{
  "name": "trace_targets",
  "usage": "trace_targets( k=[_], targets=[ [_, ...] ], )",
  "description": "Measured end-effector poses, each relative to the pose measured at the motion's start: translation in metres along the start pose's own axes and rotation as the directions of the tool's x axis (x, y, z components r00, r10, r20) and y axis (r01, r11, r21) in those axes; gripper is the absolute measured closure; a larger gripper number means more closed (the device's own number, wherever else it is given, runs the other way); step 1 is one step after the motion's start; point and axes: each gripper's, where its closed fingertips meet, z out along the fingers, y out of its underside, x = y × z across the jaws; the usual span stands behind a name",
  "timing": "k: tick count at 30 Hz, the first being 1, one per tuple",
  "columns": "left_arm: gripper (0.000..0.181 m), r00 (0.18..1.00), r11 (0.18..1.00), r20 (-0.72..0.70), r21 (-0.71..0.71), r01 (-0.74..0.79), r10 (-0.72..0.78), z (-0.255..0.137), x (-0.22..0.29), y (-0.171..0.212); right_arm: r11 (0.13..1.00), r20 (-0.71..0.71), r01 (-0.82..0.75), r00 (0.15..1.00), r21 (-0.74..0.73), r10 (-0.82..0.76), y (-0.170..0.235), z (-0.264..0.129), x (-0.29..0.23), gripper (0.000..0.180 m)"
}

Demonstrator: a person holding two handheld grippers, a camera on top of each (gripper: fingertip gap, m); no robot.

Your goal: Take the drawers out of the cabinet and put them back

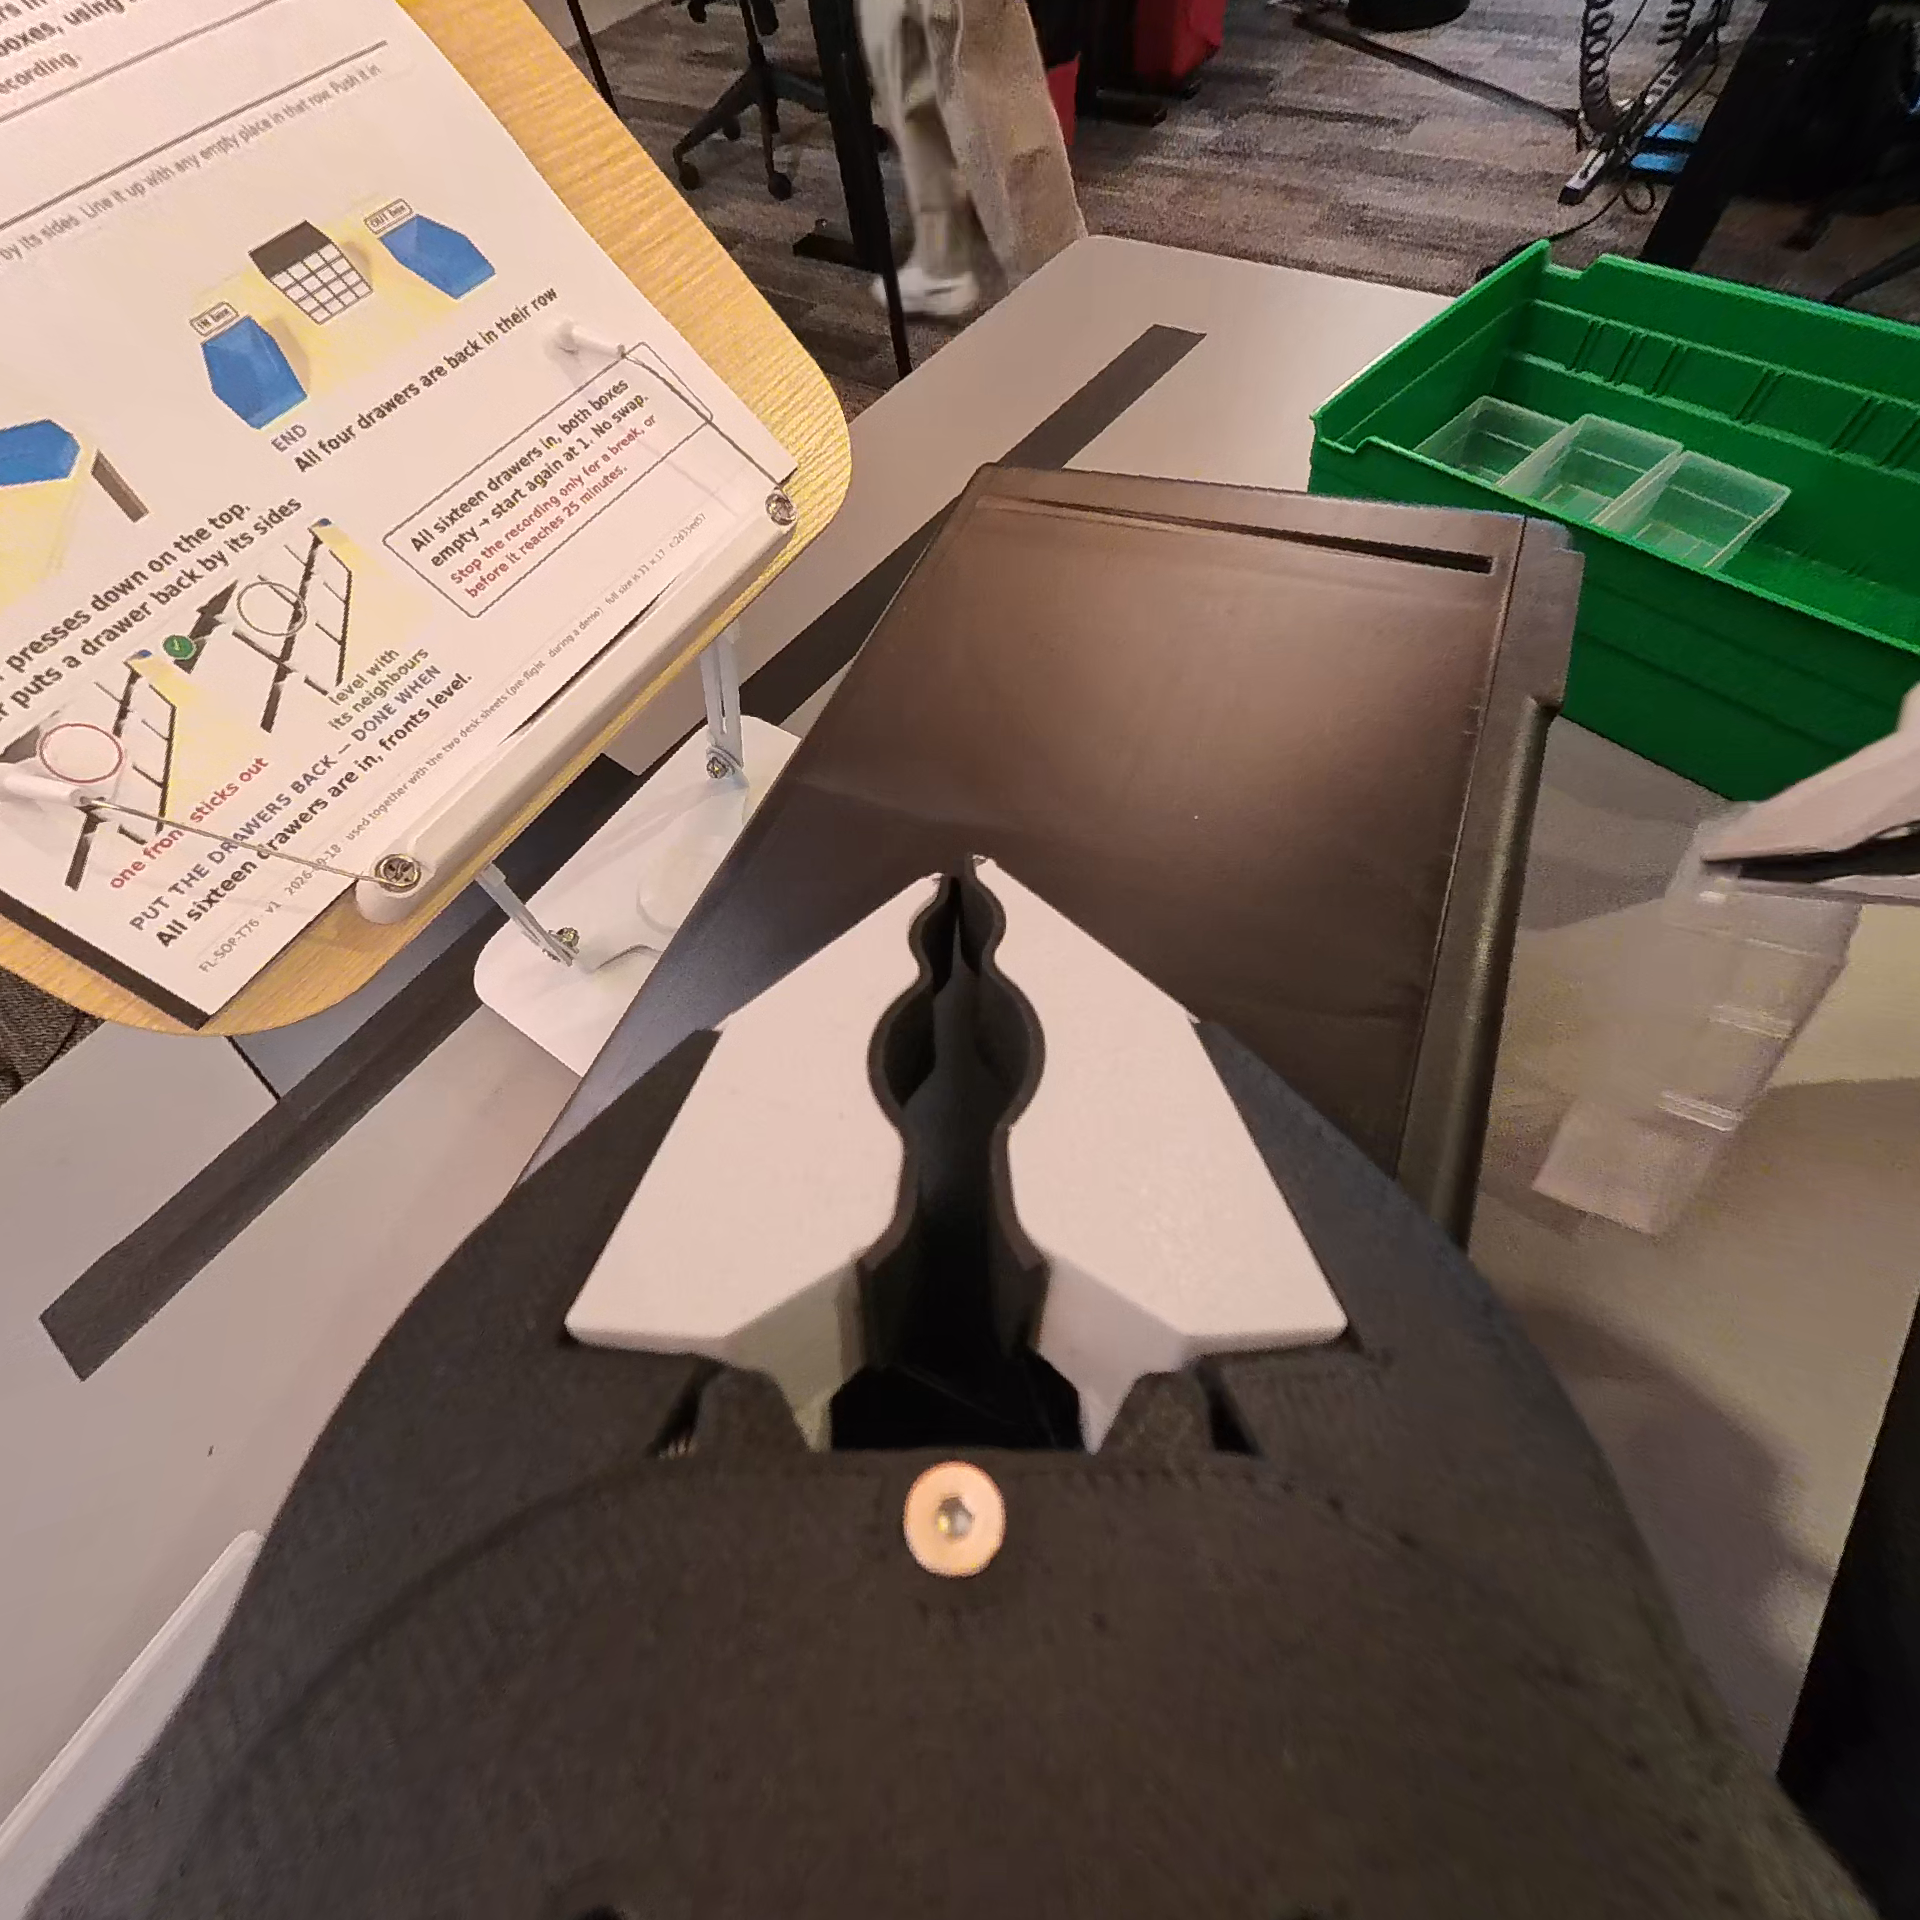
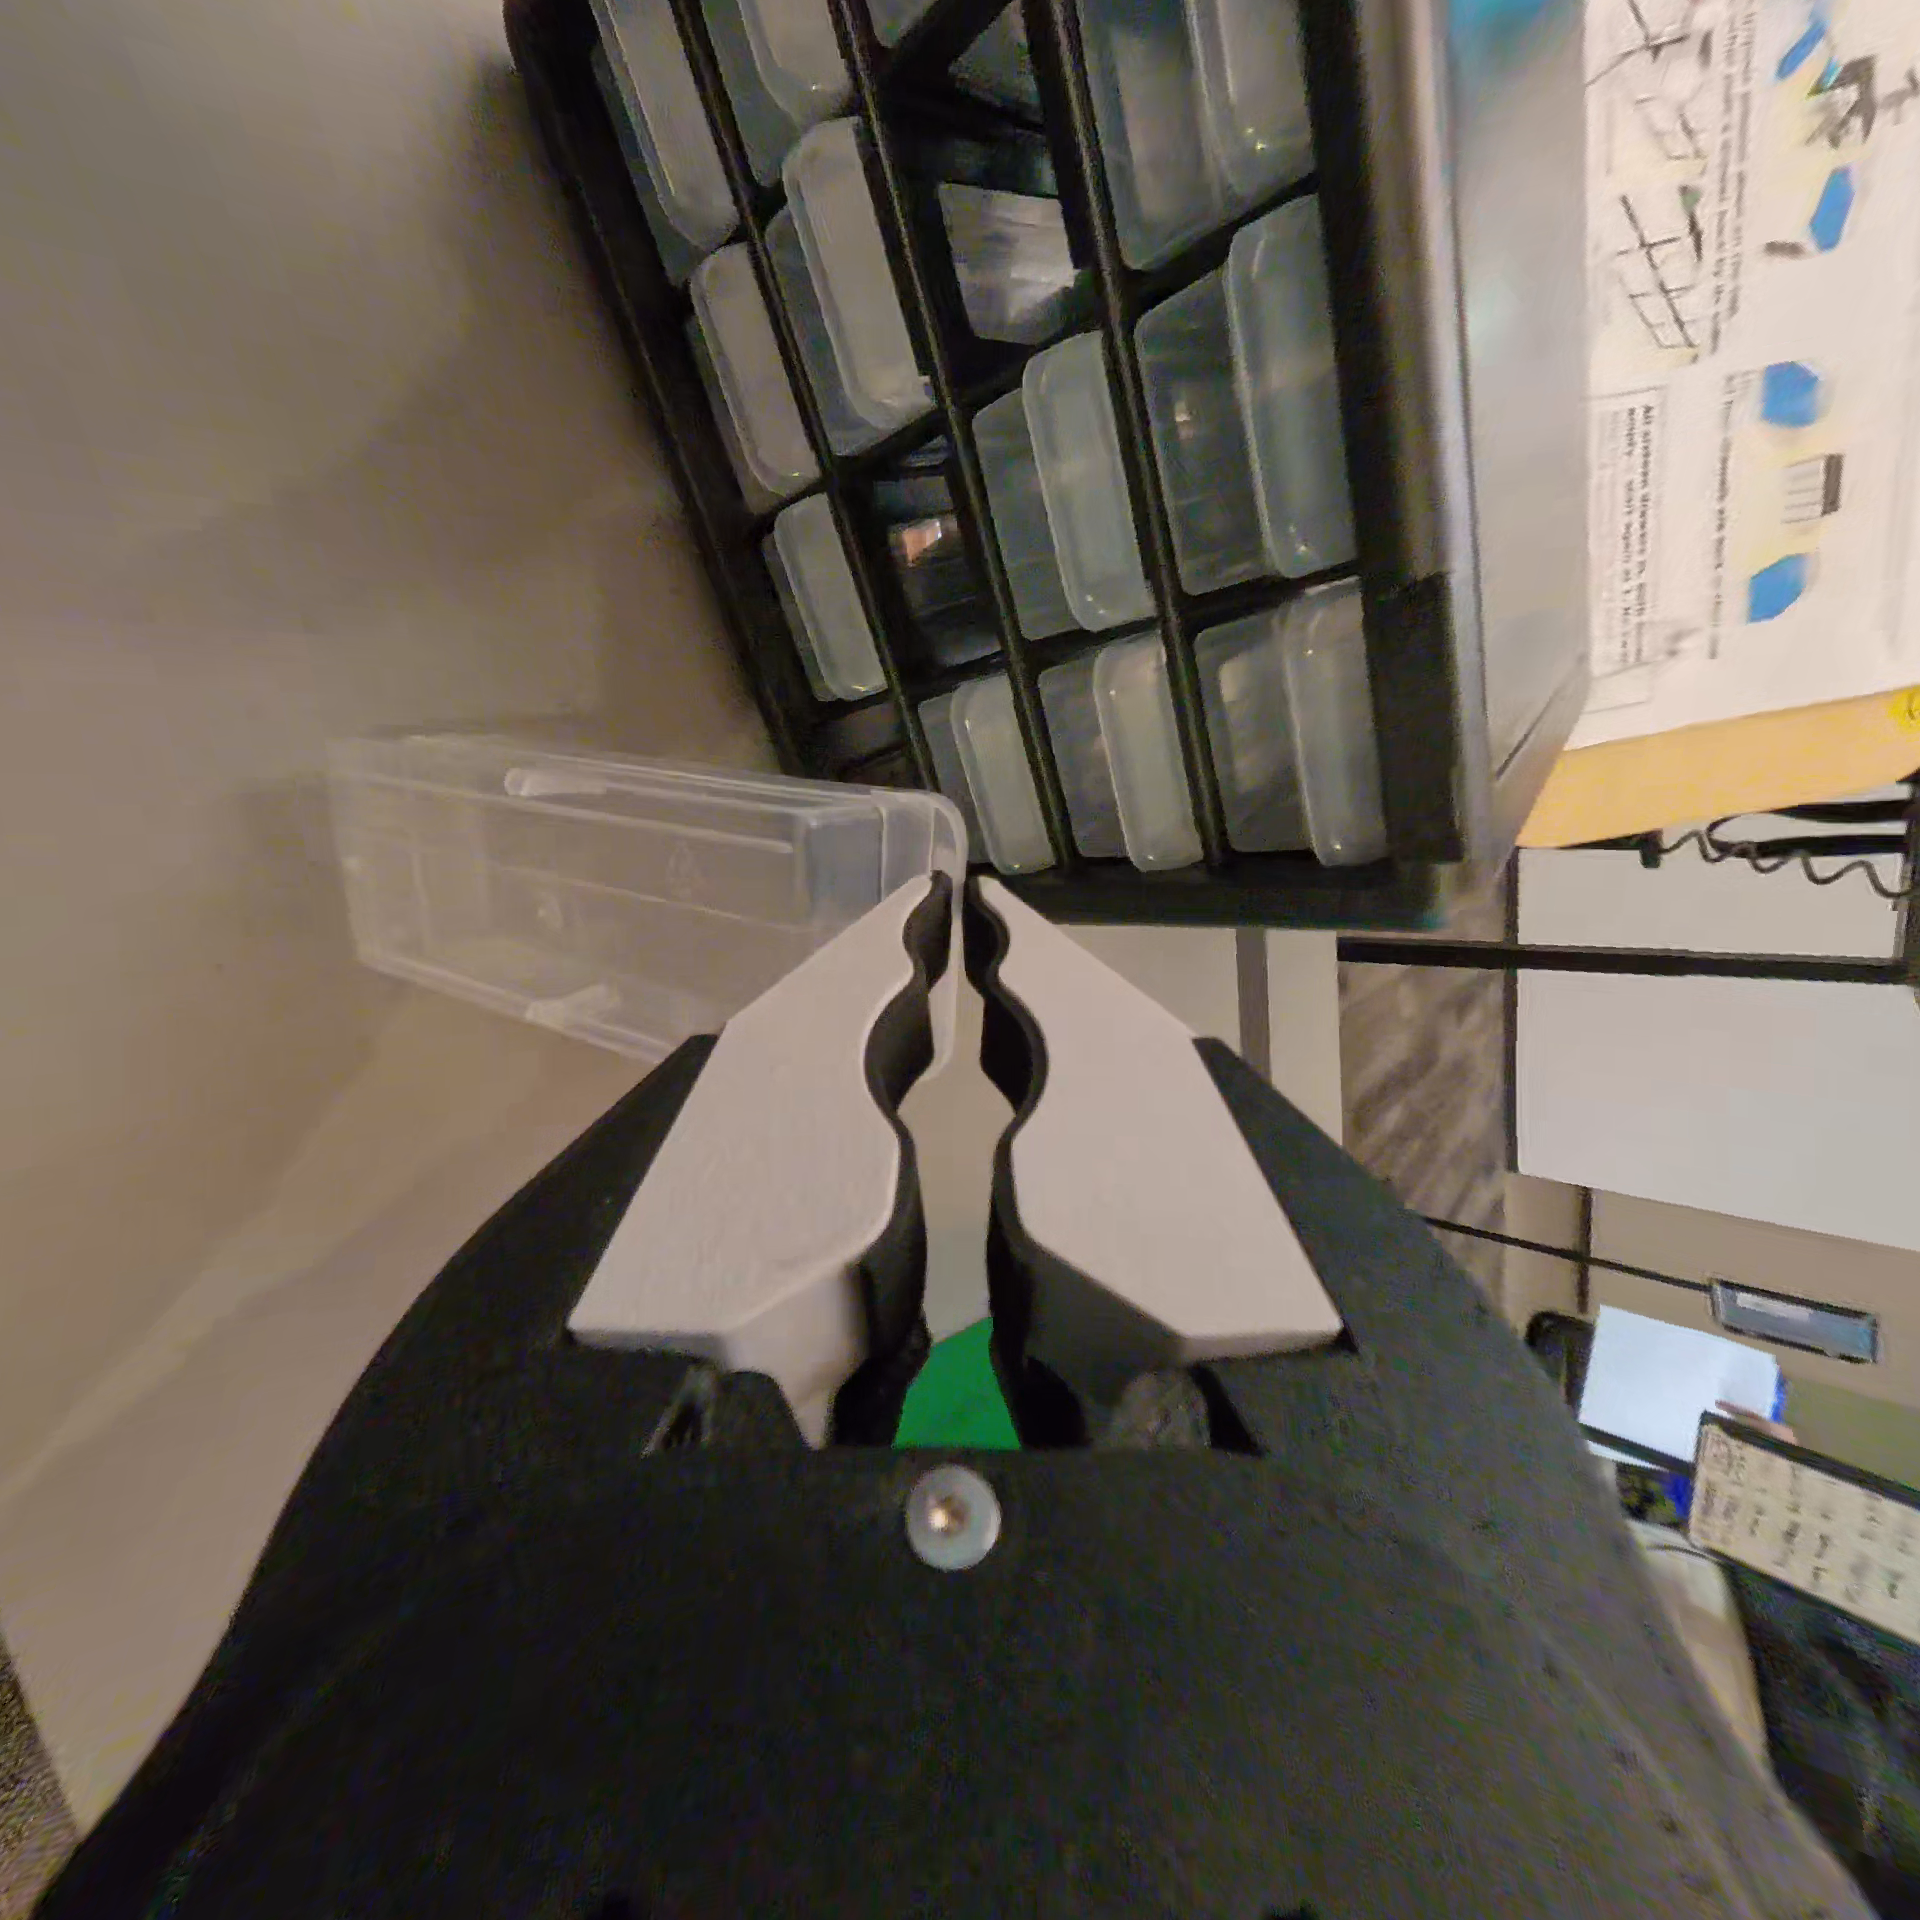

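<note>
Grey and smooth, the desk (image 1: 312,1299) has a black strip across it. On it sits the black cabinet (image 1: 1195,748), with the left gripper (image 1: 961,873) pressed on its top, jaws pressed together. The right gripper (image 2: 956,894) pinches a clear drawer (image 2: 582,873) by its front lip, just beside the cabinet front. Far right sits a green bin (image 1: 1662,416) holding more clear drawers (image 1: 1590,478). Far off is carpet floor (image 1: 1299,145).

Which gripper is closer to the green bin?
Right. The right gripper, holding a clear drawer, is just short of the green bin; the left gripper rests shut on the cabinet top.
</note>
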Motion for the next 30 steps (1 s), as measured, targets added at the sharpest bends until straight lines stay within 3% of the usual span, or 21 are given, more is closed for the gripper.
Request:
trace_targets(
  k=[3,10,13,19,25,30],
  targets=[
    [0.181,1.000,1.000,-0.001,0.001,0.000,0.000,0.000,0.000,0.000,1.000,-0.008,0.008,1.000,0.004,-0.008,0.000,0.000,0.001,0.180],
    [0.181,1.000,1.000,-0.001,0.004,-0.004,0.004,0.000,0.000,0.000,0.984,-0.251,0.176,0.953,0.012,-0.168,0.007,-0.025,-0.009,0.180],
    [0.181,1.000,1.000,0.001,0.006,-0.006,0.006,0.000,0.000,0.000,0.973,-0.285,0.224,0.938,0.059,-0.199,0.003,-0.043,-0.028,0.179],
    [0.181,1.000,1.000,0.003,0.005,-0.007,0.007,0.000,0.000,0.000,0.971,-0.112,0.208,0.974,0.119,-0.195,0.008,-0.066,-0.078,0.176],
    [0.181,1.000,1.000,0.005,0.004,-0.006,0.006,0.000,0.000,0.000,0.988,0.084,0.149,0.985,0.037,-0.152,0.049,-0.057,-0.125,0.172],
    [0.181,1.000,1.000,0.006,0.005,-0.006,0.006,0.000,0.000,0.000,0.987,0.195,0.151,0.971,-0.061,-0.136,0.081,-0.043,-0.150,0.180]
  ],
)
